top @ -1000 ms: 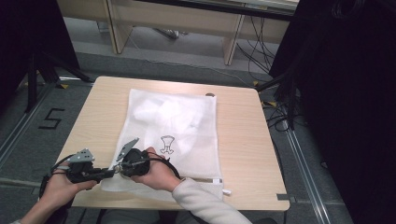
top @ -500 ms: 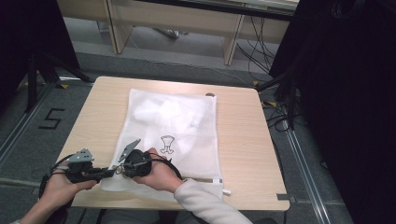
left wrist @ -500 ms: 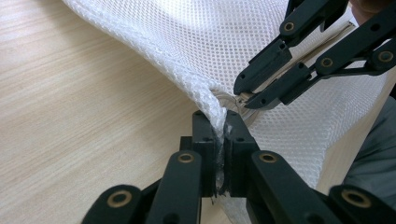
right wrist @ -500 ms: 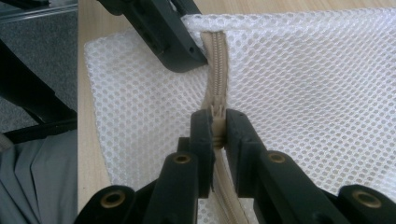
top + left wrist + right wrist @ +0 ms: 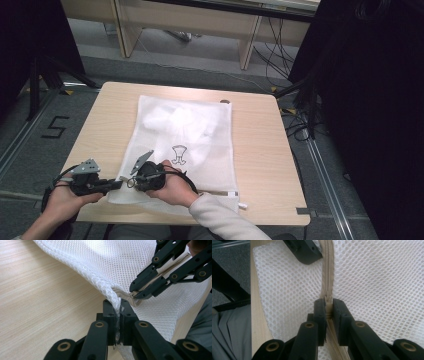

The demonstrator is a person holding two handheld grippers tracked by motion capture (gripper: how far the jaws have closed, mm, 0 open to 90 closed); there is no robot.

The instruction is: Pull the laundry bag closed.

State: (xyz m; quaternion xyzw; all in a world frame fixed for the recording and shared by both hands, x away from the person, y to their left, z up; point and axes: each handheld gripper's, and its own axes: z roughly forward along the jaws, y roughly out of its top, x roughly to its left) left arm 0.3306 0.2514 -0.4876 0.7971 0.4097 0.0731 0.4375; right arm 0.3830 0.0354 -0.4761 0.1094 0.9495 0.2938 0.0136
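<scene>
So that the zipper (image 5: 327,277) can slide, my left claw (image 5: 117,315) pinches the mesh bag (image 5: 190,135) corner at the surface's (image 5: 260,150) near edge while my right claw (image 5: 328,307) pinches the zipper pull.

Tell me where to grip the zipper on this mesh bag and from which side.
Grip the zipper at its slider, where the right tongs are shut on it, coming in along the zipper line from the open end. The slider is the only stiff, raised bit on the mesh bag; the left tongs pinch the bag's corner edge to brace it.
</scene>
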